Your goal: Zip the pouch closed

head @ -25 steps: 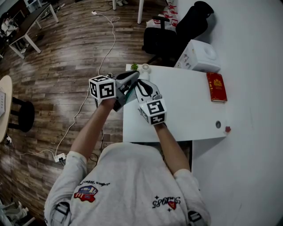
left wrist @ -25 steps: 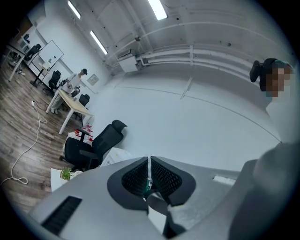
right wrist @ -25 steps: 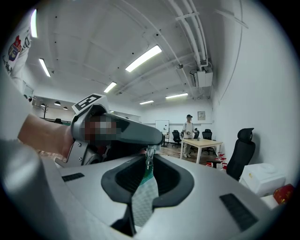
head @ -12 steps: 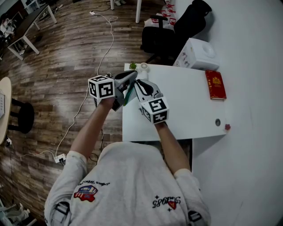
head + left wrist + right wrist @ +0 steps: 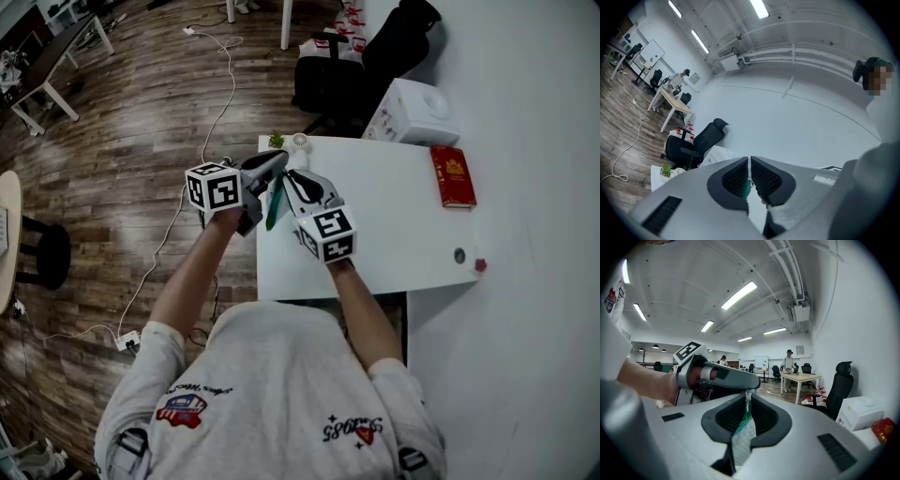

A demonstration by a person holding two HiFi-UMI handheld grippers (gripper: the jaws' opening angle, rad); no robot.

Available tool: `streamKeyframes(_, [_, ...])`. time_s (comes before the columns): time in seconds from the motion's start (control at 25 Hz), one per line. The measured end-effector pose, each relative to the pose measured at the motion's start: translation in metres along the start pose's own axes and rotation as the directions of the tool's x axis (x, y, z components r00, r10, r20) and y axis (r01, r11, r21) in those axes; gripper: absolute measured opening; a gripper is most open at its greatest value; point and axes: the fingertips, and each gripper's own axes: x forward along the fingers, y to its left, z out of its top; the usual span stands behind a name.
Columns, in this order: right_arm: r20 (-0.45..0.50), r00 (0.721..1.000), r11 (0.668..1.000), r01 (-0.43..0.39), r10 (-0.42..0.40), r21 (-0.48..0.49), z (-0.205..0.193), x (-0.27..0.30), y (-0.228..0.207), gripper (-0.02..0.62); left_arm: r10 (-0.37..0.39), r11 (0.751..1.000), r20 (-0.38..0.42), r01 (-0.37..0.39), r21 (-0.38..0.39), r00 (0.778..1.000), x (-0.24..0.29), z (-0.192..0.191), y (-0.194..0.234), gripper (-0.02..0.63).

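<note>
Two grippers, left gripper (image 5: 749, 162) and right gripper (image 5: 748, 397), are both clamped tight on the green pouch (image 5: 273, 203), which sits pinched between their jaws right where the two tips meet.

Two grippers were counted: the left hand-held gripper (image 5: 278, 160) and the right hand-held gripper (image 5: 292, 177). There was one green pouch (image 5: 272, 208). There was one white table (image 5: 394, 230), and on it one red book (image 5: 453, 175), one small potted plant (image 5: 276, 141), one small white round object (image 5: 299, 142) and two tiny round things, one dark (image 5: 459, 255) and one red (image 5: 480, 265). I counted also one white box (image 5: 412, 111), one black office chair (image 5: 333, 82) and one black stool (image 5: 47, 253).
</note>
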Motion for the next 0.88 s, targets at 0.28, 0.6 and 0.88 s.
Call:
streamKeyframes(0.28, [-0.008, 1.0, 1.0, 0.011, -0.011, 0.0, -0.001, -0.003, -0.001, 0.038, -0.006, 1.0, -0.01, 0.006, -0.001, 1.0, 0.002, -0.002, 0.001, 0.017])
streamKeyframes(0.6, [-0.014, 1.0, 1.0, 0.022, -0.022, 0.008, -0.005, -0.006, -0.005, 0.037, -0.011, 1.0, -0.02, 0.011, 0.004, 1.0, 0.007, -0.005, 0.0, 0.017])
streamKeyframes(0.88, [-0.022, 0.999, 0.999, 0.028, -0.028, 0.015, -0.007, -0.014, -0.007, 0.037, -0.015, 1.0, -0.028, 0.015, 0.004, 0.999, 0.012, -0.01, -0.004, 0.017])
